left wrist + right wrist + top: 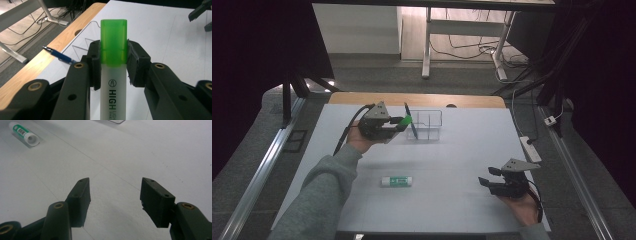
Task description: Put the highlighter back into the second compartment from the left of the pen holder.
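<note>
White table [452,150]: left gripper [398,123] raised, jaws clamping highlighter [113,50]; right gripper [490,176] resting low, jaws apart, empty.

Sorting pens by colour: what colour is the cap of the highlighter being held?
Bright green, on the highlighter; clearest in the left gripper view.

On the table [452,150] we find a clear organiser [426,125] toward the far edge, with a pen [411,120] leaning in its left compartment. Just left of it, our left gripper [399,121] holds a highlighter [114,50] above the table. A glue stick [397,181] lies nearer us, left of centre. Our right gripper [488,176] rests at the near right, well apart.
</note>
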